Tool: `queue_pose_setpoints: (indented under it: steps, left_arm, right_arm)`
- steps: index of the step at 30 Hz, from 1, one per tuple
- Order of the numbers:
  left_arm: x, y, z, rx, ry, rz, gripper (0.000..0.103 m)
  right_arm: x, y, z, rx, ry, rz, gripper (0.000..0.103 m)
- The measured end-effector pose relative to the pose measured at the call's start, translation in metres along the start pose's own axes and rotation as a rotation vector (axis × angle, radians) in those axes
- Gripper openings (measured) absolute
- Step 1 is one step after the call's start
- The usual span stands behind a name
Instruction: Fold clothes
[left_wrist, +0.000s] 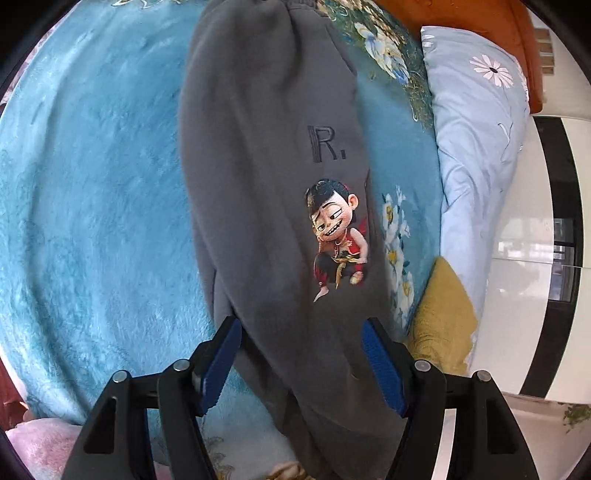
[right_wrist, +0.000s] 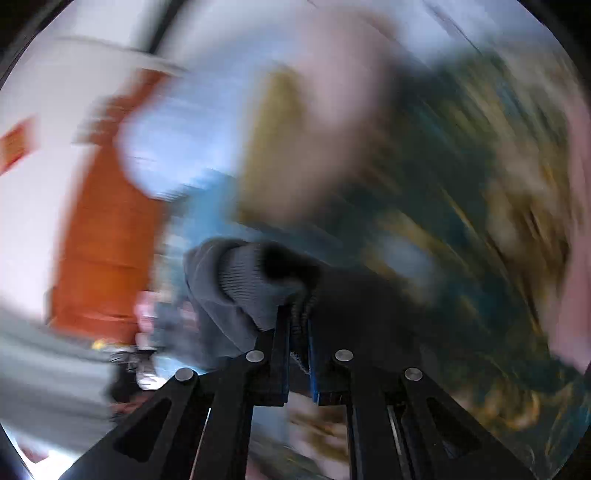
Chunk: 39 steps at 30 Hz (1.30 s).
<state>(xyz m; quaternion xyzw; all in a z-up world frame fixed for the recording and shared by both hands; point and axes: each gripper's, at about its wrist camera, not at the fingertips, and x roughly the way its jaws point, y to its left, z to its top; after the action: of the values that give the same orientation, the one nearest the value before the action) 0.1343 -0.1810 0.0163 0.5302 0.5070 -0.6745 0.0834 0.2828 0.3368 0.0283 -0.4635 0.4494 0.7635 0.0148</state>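
Blue bed blanket (left_wrist: 92, 184) lies under our grey sweatpants (left_wrist: 266, 166), stretched ahead of the left gripper (left_wrist: 301, 354), jaws apart. Our right gripper (right_wrist: 298, 332) is clamped on the ribbed cuff (right_wrist: 251, 284); we judge a lengthwise fold underway, next carrying it toward the waistband.

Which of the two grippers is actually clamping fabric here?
The right gripper, shut on the grey pants' ribbed cuff. The left gripper is open, straddling the pants.

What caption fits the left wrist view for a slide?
Open left gripper over grey fleece trousers with cartoon print, lying on a teal plush blanket.
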Motion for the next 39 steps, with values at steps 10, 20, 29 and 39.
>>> queue_pose_setpoints:
  steps: [10, 20, 29, 39]
  left_arm:
    - [0.002, 0.003, 0.0, -0.017, 0.022, -0.003, 0.072]
    - [0.026, 0.033, 0.01, -0.21, 0.158, -0.083, 0.072]
    - [0.048, 0.042, 0.011, -0.31, 0.228, -0.154, 0.073]
    - [0.025, 0.037, 0.011, -0.29, -0.07, -0.13, 0.07]
  right_arm:
    - [-0.029, 0.012, -0.004, -0.026, -0.029, 0.193, 0.008]
    - [0.015, -0.027, -0.01, 0.079, 0.063, 0.007, 0.008]
    - [0.019, -0.025, -0.01, 0.063, 0.072, -0.008, 0.009]
    - [0.016, -0.029, -0.014, 0.106, 0.065, -0.005, 0.009]
